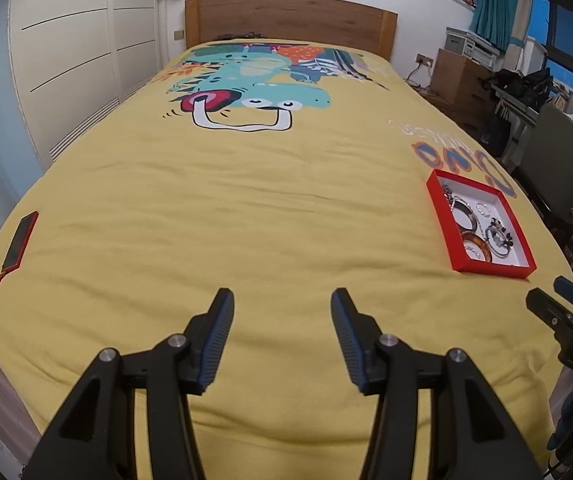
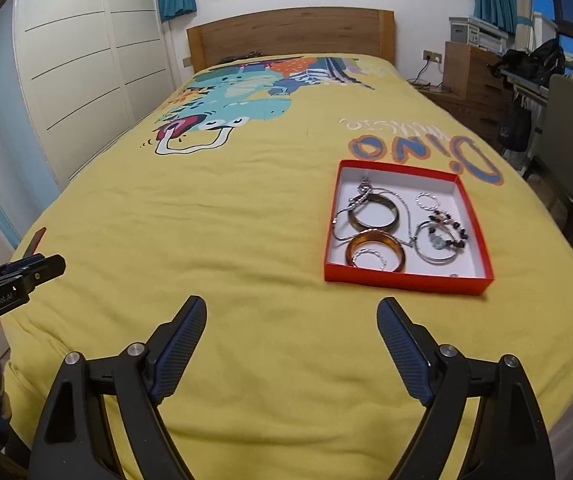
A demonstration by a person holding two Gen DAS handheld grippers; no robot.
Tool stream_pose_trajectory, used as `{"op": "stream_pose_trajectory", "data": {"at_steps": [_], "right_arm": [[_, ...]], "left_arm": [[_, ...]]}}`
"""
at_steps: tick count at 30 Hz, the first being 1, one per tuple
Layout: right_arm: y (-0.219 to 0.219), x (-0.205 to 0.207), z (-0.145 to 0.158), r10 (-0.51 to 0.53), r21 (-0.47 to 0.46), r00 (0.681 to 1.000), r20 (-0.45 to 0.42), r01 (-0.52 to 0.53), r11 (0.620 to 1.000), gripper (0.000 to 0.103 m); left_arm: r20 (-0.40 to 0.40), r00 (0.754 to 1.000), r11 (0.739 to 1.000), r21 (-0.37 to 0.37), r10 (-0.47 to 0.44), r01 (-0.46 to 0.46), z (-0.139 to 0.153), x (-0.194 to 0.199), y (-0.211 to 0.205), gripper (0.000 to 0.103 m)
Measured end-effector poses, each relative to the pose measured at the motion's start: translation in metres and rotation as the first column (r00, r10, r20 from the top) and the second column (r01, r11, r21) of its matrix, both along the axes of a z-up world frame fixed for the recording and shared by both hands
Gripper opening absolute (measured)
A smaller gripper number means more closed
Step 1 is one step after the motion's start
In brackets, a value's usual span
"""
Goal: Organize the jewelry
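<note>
The left gripper (image 1: 282, 300) is held above the near edge of the yellow bedspread (image 1: 226, 216), its jaws spread wide with nothing between them. The right gripper (image 2: 291, 308) is likewise spread wide and empty, positioned over the near part of the same bedspread. The red box (image 2: 406, 278) sits flat on the bedspread, just beyond and slightly right of the right gripper, apart from both grippers. Inside the box, a dark bangle (image 2: 374, 211) lies toward the far left, with a silver chain (image 2: 360, 196) draped across it. An amber bangle (image 2: 375, 255) lies at the near left, with a small silver ring (image 2: 370, 260) resting within it. A beaded bracelet (image 2: 448, 228) overlaps a silver hoop (image 2: 438, 246) on the right side, and another small silver ring (image 2: 426, 201) lies toward the far right. In the left wrist view, a phone in a red case (image 1: 20, 242) lies at the left edge of the bedspread, well apart from the box. A wooden headboard (image 1: 290, 20) stands at the far end.
</note>
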State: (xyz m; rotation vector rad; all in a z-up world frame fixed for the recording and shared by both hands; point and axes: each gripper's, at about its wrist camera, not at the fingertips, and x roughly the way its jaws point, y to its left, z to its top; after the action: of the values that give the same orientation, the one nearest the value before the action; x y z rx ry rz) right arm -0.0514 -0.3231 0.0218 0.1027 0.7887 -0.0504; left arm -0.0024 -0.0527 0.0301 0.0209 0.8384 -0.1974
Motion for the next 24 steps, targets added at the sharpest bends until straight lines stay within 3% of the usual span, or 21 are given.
{"op": "stream_pose_trajectory", "data": {"at_steps": [5, 10, 24], "right_arm": [[-0.004, -0.006, 0.003, -0.011, -0.03, 1.0, 0.002, 0.011, 0.999, 0.095], [-0.008, -0.004, -0.003, -0.024, -0.055, 0.999, -0.024, 0.022, 0.998, 0.098], [-0.026, 0.008, -0.012, -0.022, -0.07, 0.997, -0.076, 0.017, 0.997, 0.1]], "left_arm": [[0.005, 1.0, 1.0, -0.012, -0.008, 0.008, 0.002, -0.005, -0.002, 0.049], [0.007, 1.0, 1.0, 0.025, -0.005, 0.005, -0.001, -0.004, -0.009, 0.049], [-0.062, 0.998, 0.999, 0.043, -0.01, 0.013, -0.021, 0.014, -0.037, 0.049]]}}
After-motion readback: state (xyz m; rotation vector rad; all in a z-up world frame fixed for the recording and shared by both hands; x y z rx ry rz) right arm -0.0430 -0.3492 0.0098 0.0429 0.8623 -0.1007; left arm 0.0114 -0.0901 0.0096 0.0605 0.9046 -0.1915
